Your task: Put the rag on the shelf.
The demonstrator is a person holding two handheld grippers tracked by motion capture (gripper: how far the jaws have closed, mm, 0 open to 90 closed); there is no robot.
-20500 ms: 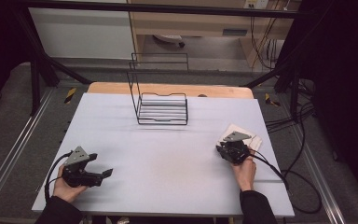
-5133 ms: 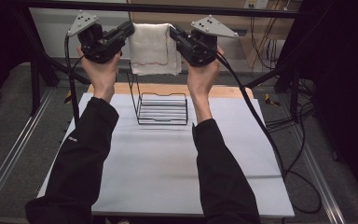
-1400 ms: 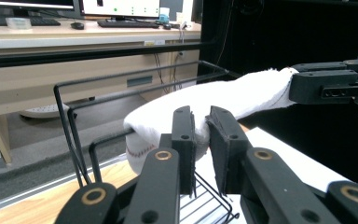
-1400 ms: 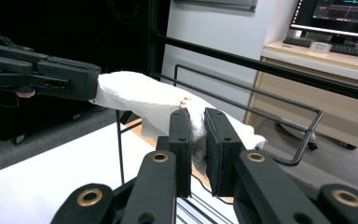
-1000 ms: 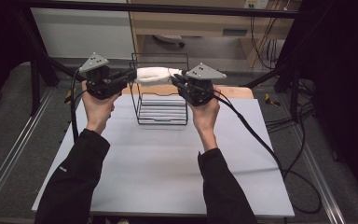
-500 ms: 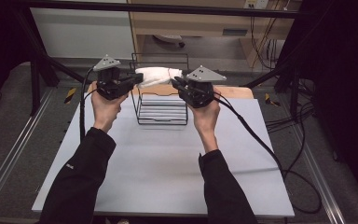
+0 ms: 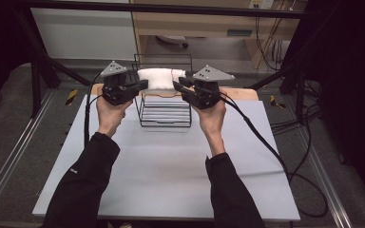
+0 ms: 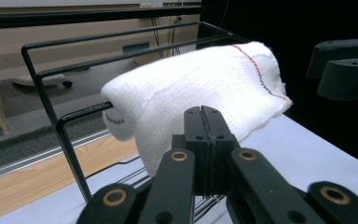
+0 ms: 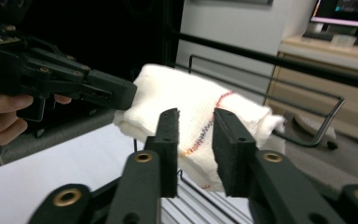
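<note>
White woven cloth (image 8: 200,88) with a thin red stitched hem lies draped over the top bars of the black wire rack (image 7: 165,107), directly ahead of both grippers and between them. The left gripper (image 8: 204,122) has its jaws pressed together with nothing between them, tips just short of the cloth's hanging front — from the high view it sits close at the cloth's left end. The right gripper (image 9: 195,122) stands narrowly parted, its jaws empty, the cloth hanging just beyond its tips over the rack's wires. Judging from how things lie, the hanging is essentially done: the cloth rests on the rack by itself and neither gripper grips it. What seems left is small — perhaps a tidy of the folds, which bunch thicker toward the right gripper's side, then drawing both hands back to the grey table (image 7: 161,180).
</note>
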